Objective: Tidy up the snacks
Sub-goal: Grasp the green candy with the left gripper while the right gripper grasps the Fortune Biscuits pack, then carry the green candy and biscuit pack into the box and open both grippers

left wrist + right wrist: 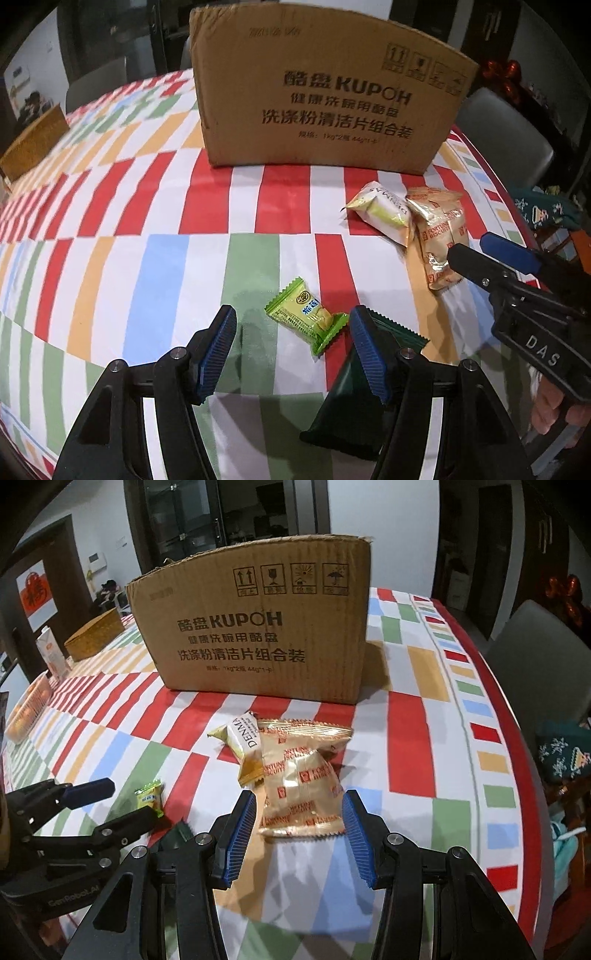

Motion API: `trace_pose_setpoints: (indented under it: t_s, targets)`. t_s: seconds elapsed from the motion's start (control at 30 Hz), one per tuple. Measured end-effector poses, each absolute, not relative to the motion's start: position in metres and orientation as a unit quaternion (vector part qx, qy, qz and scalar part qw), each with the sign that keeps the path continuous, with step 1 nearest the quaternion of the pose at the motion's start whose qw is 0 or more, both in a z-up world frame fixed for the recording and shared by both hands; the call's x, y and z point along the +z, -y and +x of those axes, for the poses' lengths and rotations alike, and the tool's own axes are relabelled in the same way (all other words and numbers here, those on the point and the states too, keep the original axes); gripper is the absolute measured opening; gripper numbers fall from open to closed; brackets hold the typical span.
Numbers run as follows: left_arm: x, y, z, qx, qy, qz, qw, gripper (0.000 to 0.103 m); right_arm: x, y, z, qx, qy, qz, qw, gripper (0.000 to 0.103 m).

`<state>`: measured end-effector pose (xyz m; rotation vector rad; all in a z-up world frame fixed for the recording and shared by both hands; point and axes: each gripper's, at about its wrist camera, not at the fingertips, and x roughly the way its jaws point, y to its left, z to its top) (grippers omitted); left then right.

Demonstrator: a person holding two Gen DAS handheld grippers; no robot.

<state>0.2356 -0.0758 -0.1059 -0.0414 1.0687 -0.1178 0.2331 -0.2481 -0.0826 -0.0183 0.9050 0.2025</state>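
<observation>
A small green snack packet (308,319) lies on the striped tablecloth, just ahead of my left gripper (291,325), whose blue pads stand open around it without touching. A dark green packet (351,406) lies under the left gripper's right finger. A gold biscuit packet (301,781) lies between the open pads of my right gripper (299,812); no pad presses on it. A white and yellow packet (242,740) leans against the gold one. The right gripper (476,254) also shows at the right of the left wrist view, beside the gold packet (441,243).
A large cardboard box (258,635) stands on the table behind the snacks. A woven basket (94,635) and a white carton (51,653) sit far left. A grey chair (539,657) stands past the table's right edge (517,738).
</observation>
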Motion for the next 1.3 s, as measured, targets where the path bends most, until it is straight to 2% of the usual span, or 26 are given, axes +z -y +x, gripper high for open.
trace_pose_setpoints:
  t_s: [0.13, 0.37, 0.5, 0.6, 0.73, 1.3]
  targets:
    - [-0.110, 0.073, 0.242, -0.055, -0.521, -0.045, 0.851, 0.059, -0.087, 0.245, 0.243, 0.096, -0.438, -0.018, 0.894, 0.049]
    - [-0.114, 0.079, 0.248, -0.059, -0.521, -0.037, 0.850, 0.037, -0.094, 0.245, 0.258, 0.099, -0.447, -0.012, 0.889, 0.049]
    - [-0.113, 0.077, 0.248, -0.070, -0.520, -0.045, 0.850, 0.035, -0.097, 0.245, 0.262, 0.097, -0.449, -0.006, 0.888, 0.049]
    - [-0.113, 0.076, 0.246, -0.075, -0.515, -0.048, 0.853, 0.034, -0.097, 0.244, 0.262, 0.099, -0.448, -0.009, 0.888, 0.041]
    - [-0.113, 0.075, 0.245, -0.082, -0.513, -0.052, 0.853, 0.033, -0.096, 0.243, 0.260, 0.094, -0.445, -0.007, 0.891, 0.040]
    - [-0.065, 0.074, 0.227, -0.115, -0.452, -0.047, 0.883, 0.033, -0.060, 0.241, 0.227, 0.094, -0.418, 0.011, 0.903, 0.039]
